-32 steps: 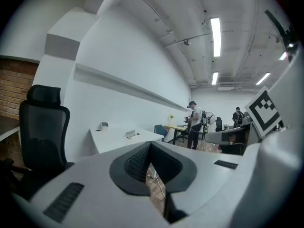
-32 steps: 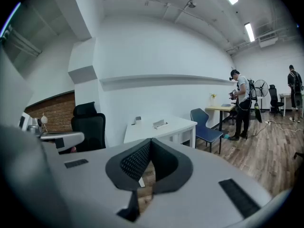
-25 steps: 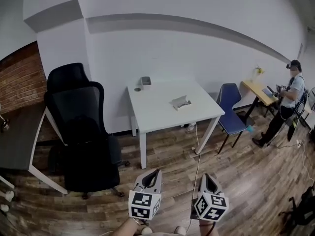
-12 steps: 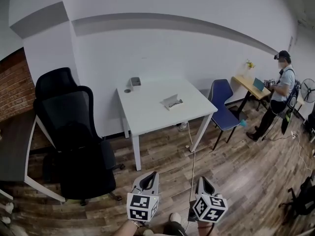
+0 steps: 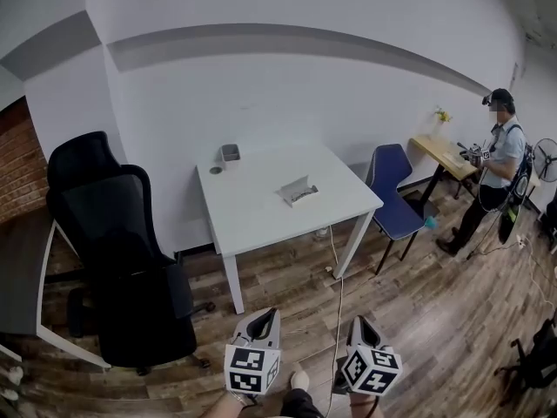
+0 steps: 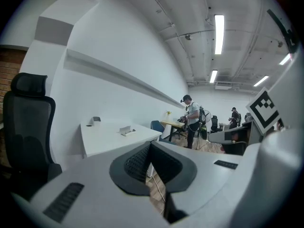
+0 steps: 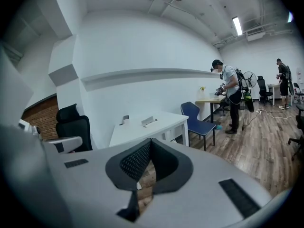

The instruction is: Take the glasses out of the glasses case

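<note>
Table [image 5: 252, 220] and glasses case [image 5: 298, 192] look nearer now; left gripper [image 5: 271, 313] and right gripper [image 5: 360, 320] stay closed, empty.

The head view looks steeply down from well back of the white table [image 5: 261, 207]. Cameras on the left gripper [image 5: 271, 314] and right gripper [image 5: 362, 323] look nearly level from lower down; all three share that table.
</note>
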The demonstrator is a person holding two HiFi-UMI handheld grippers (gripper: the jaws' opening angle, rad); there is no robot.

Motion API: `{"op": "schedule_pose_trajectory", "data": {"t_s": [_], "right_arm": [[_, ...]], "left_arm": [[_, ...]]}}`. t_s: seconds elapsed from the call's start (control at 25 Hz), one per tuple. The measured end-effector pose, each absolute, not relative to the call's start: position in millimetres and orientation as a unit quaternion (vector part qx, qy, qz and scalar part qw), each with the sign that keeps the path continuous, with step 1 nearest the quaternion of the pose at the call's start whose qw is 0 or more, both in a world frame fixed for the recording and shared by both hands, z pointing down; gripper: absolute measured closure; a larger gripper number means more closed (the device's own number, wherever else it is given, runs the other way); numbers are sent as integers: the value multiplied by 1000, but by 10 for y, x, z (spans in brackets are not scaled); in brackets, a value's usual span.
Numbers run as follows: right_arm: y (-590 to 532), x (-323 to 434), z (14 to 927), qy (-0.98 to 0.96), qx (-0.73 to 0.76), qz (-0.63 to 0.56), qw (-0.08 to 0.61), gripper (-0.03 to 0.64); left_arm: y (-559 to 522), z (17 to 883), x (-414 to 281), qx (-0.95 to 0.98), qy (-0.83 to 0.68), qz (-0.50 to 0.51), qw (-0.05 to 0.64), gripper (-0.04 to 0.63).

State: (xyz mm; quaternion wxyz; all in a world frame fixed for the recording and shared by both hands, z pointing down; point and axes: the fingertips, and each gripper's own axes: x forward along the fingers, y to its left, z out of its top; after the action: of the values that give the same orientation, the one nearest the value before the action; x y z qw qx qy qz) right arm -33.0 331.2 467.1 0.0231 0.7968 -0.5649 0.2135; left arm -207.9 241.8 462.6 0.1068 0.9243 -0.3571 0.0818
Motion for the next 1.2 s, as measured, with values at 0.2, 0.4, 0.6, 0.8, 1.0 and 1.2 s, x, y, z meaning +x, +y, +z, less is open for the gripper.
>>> {"op": "schedule_pose_trajectory", "data": {"t_s": [0.2,0.4,0.6,0.8,1.0,1.2], "right_arm": [[2879,-87,4595,-583,786,205,30,584],[2530,204,4485,-597,779,191,38,584],[2284,529,4448,-604,773,191,39,584],[2070,828,4461,-609,768,192,38,584],[1853,1076,4464,-617,762,190,38,584],[1666,1287,4493,-622,758,191,36,584]], "left_arm": [[2065,4551,-1814,920,-370,79,104,589],[1764,4435,-1503,918,-377,72,96,589],[1533,4379,-1175,917,-382,72,92,589],[1347,4396,-892,914,-388,74,92,589],[1147,4390,-683,909,-400,72,92,589],[985,4405,-533,904,-412,72,91,589]]}}
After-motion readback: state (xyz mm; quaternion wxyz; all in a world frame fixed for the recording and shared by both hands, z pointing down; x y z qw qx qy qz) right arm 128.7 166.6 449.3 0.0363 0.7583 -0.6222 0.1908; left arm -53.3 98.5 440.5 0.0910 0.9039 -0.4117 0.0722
